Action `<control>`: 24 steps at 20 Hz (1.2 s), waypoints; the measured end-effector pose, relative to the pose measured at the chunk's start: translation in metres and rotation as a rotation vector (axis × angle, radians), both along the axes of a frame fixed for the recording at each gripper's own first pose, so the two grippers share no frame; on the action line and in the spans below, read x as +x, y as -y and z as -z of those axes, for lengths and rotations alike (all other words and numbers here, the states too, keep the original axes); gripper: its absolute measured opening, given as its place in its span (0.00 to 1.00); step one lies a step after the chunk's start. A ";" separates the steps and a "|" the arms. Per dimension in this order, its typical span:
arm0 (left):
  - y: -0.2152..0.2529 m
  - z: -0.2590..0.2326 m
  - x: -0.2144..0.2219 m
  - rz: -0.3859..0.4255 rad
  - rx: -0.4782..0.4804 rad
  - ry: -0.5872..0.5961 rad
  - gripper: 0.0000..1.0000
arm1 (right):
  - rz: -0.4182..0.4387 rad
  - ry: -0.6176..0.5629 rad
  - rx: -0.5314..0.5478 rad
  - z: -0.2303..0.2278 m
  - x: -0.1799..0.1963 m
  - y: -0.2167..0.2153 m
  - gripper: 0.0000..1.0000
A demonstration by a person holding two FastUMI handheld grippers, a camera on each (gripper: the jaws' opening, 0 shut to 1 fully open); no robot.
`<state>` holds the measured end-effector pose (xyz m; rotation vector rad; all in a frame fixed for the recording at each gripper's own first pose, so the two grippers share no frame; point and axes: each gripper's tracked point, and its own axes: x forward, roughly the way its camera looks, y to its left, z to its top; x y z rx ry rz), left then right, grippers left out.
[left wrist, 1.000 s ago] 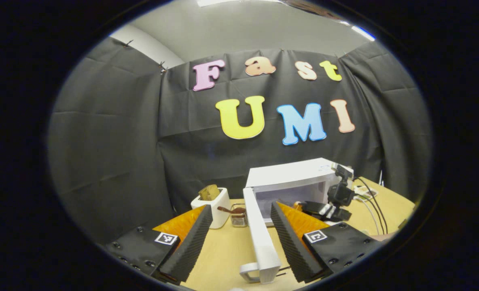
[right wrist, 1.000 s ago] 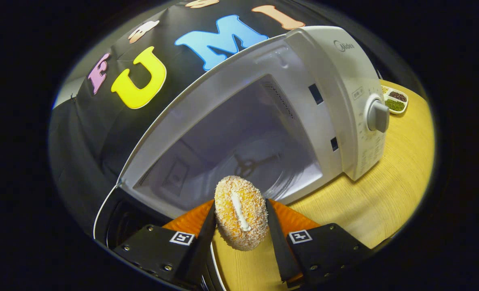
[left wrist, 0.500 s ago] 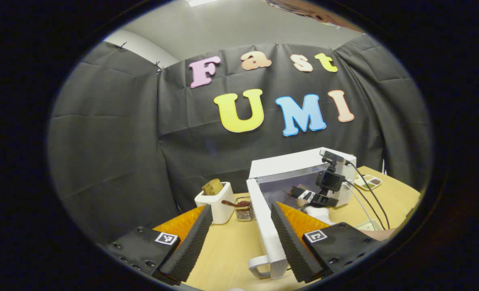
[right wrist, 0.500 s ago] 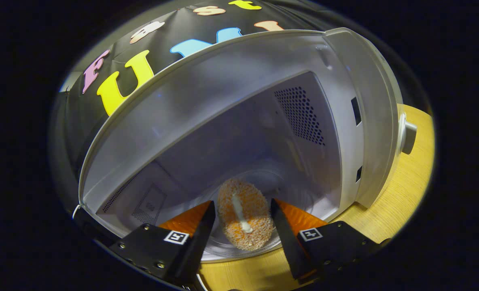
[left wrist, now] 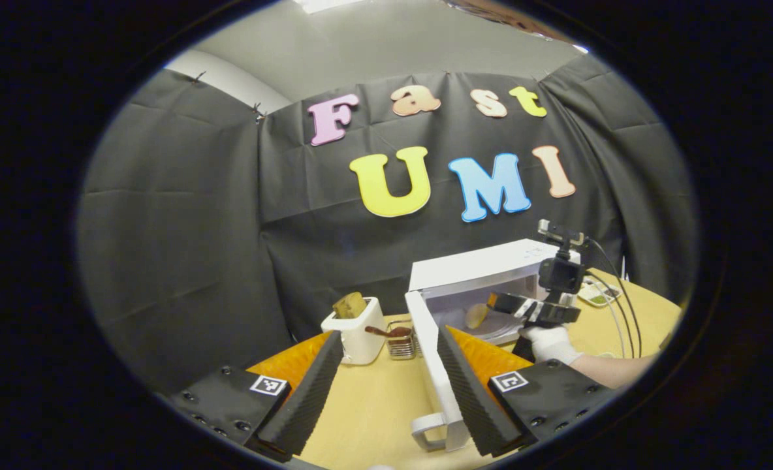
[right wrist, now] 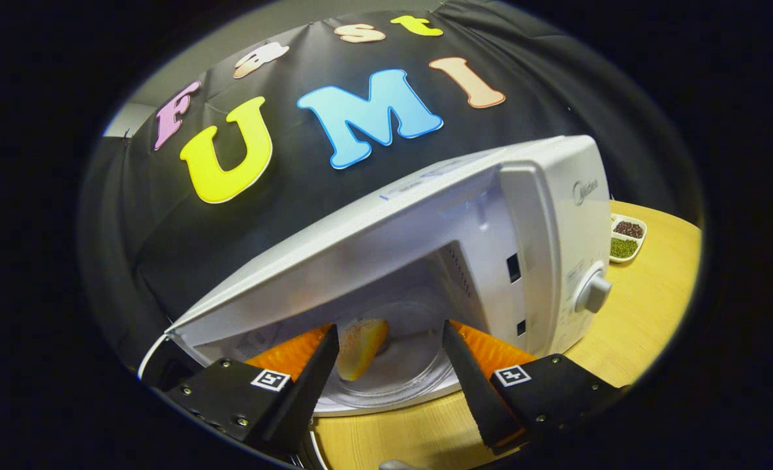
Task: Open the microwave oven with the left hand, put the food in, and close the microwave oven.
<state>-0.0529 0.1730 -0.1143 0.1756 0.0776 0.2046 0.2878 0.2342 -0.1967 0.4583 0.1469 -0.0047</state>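
The boxy white microwave oven [right wrist: 543, 215], right of centre in the right gripper view, stood open, its white door [left wrist: 440, 372] swung out. The crumbed bun [right wrist: 360, 346] lay inside on the glass plate. Right tool [right wrist: 390, 382] gaped empty; left tool [left wrist: 386, 385] wide open beside the door. Closing remained.

Black cloth wall [left wrist: 184, 215] encloses the booth, pinned along its top edge. Above it: a grey ceiling [left wrist: 386, 46] with a bright light panel [left wrist: 328, 4]. Below: a light wooden table [left wrist: 373, 405].
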 end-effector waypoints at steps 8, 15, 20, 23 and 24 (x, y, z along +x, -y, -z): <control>-0.046 0.041 -0.040 -0.083 0.015 -0.040 0.99 | -0.110 0.122 -0.228 -0.073 -0.114 0.048 0.97; -0.075 0.111 -0.063 -0.129 0.040 -0.115 1.00 | -0.197 0.195 -0.424 -0.116 -0.212 0.086 0.98; -0.049 0.144 -0.051 -0.116 -0.027 -0.128 0.98 | -0.233 0.177 -0.430 -0.134 -0.243 0.098 0.98; -0.030 0.155 -0.049 -0.103 -0.071 -0.144 0.97 | -0.242 0.187 -0.455 -0.145 -0.249 0.106 0.98; -0.023 0.160 -0.046 -0.092 -0.080 -0.153 0.94 | -0.242 0.184 -0.455 -0.147 -0.251 0.109 0.98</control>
